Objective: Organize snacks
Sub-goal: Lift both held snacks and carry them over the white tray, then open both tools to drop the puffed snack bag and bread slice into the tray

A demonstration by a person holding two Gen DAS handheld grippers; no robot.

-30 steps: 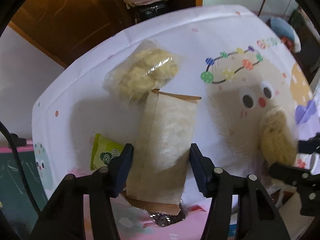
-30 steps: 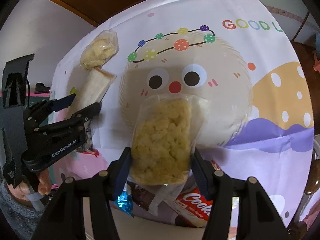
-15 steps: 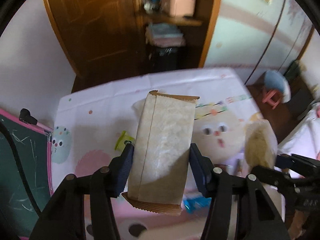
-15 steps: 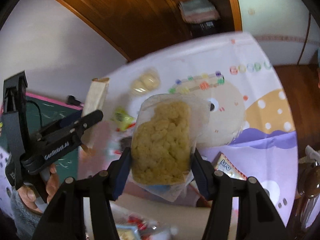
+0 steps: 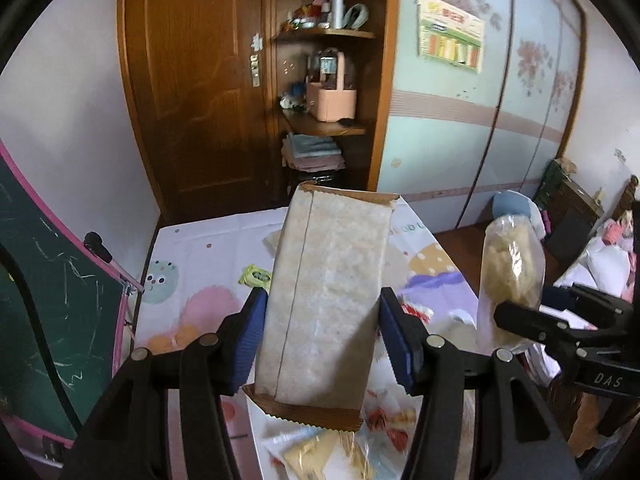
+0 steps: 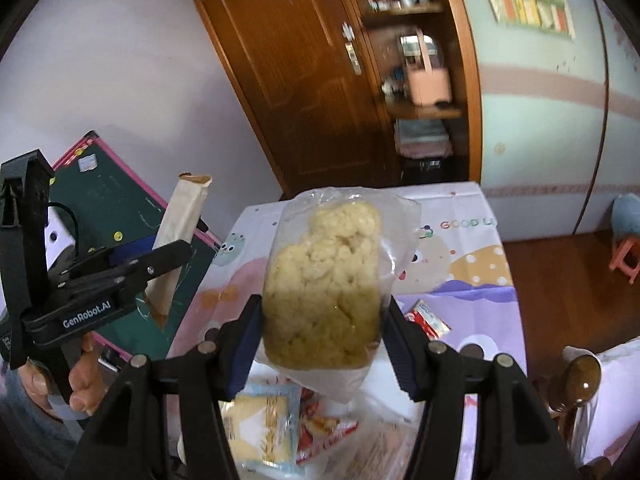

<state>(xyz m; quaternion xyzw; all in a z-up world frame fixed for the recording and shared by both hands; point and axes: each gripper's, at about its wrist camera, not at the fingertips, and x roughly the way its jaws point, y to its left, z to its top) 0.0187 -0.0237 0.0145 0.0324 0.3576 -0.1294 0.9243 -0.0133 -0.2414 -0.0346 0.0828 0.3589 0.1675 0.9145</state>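
1. The left gripper has lifted its brown-paper snack pack off the tabletop, so the pack now hangs in the air, its top edge against the wooden door.
2. The right gripper has raised its clear bag of yellow puffs likewise.
3. Both views have tilted up: door, shelves and wardrobe now fill the upper half.

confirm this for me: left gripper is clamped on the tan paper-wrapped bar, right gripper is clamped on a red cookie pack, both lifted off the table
Not quite. The left gripper does clamp the tan paper-wrapped bar, but the right gripper is clamped on a clear bag of pale yellow puffed snack, not a red pack. The right wrist view shows it. Both are lifted off the table.
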